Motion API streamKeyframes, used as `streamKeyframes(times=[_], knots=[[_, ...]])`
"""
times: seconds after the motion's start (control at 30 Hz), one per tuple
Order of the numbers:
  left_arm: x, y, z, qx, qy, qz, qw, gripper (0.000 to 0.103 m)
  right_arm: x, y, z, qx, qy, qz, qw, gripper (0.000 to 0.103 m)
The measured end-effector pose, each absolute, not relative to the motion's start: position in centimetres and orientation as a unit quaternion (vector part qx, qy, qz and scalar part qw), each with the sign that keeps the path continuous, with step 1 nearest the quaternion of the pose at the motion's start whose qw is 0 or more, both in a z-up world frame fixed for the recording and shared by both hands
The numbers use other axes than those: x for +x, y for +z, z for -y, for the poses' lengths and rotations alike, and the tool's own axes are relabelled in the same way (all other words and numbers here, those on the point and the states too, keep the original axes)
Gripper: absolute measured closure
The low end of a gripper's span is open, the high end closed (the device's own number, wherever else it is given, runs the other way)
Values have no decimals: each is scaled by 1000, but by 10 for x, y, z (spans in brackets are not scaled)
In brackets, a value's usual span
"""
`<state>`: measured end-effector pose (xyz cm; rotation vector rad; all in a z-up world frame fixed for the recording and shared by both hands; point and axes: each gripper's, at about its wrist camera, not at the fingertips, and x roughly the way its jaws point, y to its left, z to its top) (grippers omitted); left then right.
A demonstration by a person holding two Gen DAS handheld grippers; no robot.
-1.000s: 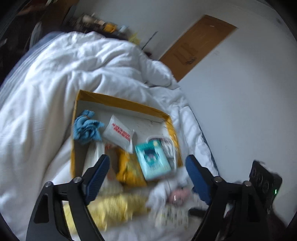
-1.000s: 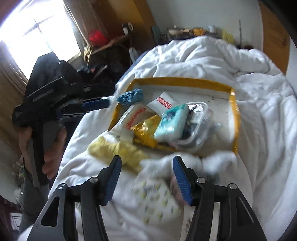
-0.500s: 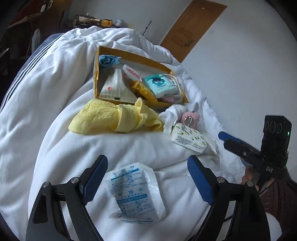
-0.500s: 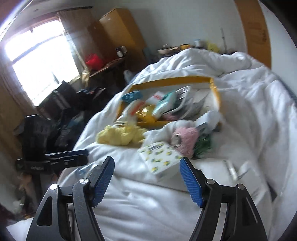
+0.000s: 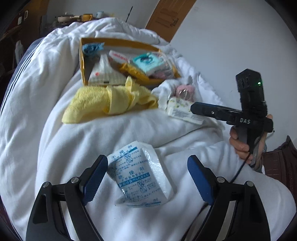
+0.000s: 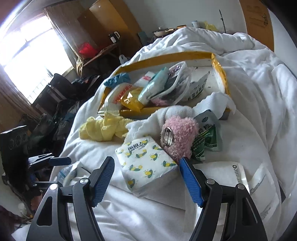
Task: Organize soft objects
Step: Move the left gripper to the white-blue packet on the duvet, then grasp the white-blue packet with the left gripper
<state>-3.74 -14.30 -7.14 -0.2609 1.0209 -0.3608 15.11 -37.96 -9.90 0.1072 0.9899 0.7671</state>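
A white packet with blue print (image 5: 137,174) lies on the white duvet (image 5: 55,140) between the fingers of my open left gripper (image 5: 147,178). A tissue pack with lemon print (image 6: 146,163) lies between the fingers of my open right gripper (image 6: 146,178); it also shows in the left wrist view (image 5: 182,110). A yellow towel (image 5: 107,102), a pink fluffy toy (image 6: 179,135) and a green packet (image 6: 206,140) lie in front of a yellow box (image 5: 82,55) holding several soft packs.
The right gripper body (image 5: 248,111) shows at the right of the left wrist view. A white envelope (image 6: 241,178) lies at the right. A dark chair and clutter (image 6: 55,92) stand left of the bed. A wooden door (image 5: 167,16) is behind.
Both grippers have pulled back from the box toward the near end of the bed. The left now frames the blue-print packet, the right frames the lemon tissue pack.
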Motion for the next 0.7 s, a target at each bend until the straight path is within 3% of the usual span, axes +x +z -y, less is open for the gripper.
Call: streamKeyframes(times=[0.03,0.17,0.3,0.5,0.6,0.7], knots=[[-36,-74,143,-120,-165,-487,849,17,150,-98,381,53,358,-458,812,26],[-33,-79,134,-127,-147,-494,848,40,147,-93,378,38,348,-442,826,26],[-36,-73,131,-132,-156,-485,850,54,150,-106,373,40,361,-462,809,26],[-35,-68,134,-170,-185,-467,848,54,141,-106,369,21,364,-455,812,38],[-36,-65,131,-178,-181,-466,848,38,138,-105,370,21,366,-451,814,41],[-43,-57,127,-161,-177,-462,854,33,133,-102,371,22,371,-441,817,42]])
